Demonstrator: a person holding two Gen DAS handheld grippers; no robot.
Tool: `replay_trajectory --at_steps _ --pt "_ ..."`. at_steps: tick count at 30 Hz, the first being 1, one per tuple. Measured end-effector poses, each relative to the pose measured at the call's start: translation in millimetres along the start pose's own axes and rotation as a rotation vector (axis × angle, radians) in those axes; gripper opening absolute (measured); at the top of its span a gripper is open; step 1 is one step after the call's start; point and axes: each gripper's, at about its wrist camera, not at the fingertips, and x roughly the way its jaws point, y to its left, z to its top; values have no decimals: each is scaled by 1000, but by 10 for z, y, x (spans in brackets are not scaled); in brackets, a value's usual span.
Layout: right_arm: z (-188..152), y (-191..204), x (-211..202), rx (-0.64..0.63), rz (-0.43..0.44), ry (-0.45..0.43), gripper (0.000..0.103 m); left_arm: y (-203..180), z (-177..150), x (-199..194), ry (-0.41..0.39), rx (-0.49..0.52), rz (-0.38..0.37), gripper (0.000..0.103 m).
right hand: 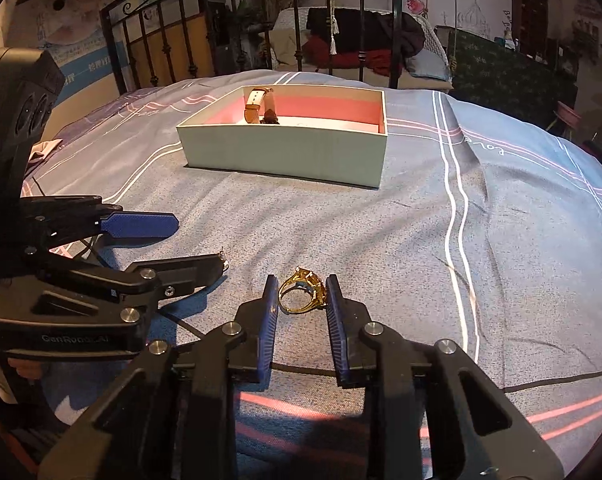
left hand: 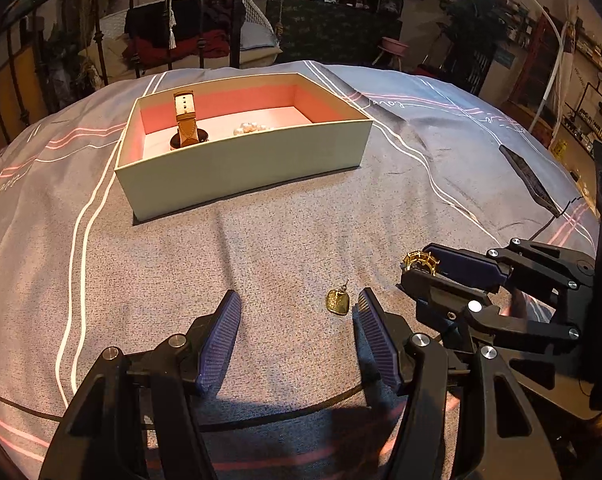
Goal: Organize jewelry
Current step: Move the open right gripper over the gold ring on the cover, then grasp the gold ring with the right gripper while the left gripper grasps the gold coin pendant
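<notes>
Right hand-held gripper [right hand: 303, 294]: clenched on the gold ring [right hand: 304, 293], pads pressing both sides of the band, ring resting on the bed cover [right hand: 381, 240].
Left hand-held gripper [left hand: 297, 312]: released, jaws wide, nothing between the pads; gold earring [left hand: 338, 301] lies just inside its right finger [left hand: 377, 332].
Box [right hand: 285, 156]: open, well beyond both tools; watch [left hand: 185, 120] and pearls [left hand: 251, 128] already inside.
Advice, ring: lift straight up before travelling; grip is on a thin band, so twisting risks a slip.
Advice, earring: centre the jaws over it first; it is flat and the fabric may bunch.
</notes>
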Motion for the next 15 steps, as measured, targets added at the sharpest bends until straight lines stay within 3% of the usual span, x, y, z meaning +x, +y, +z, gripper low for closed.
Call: replay_trajectory --at_steps 13,15 --pt "4 -46 -2 19 -7 -2 25 -97 20 46 3 42 37 56" --pt "-1 -49 -6 23 -8 -3 25 -173 4 74 -1 86 54 42"
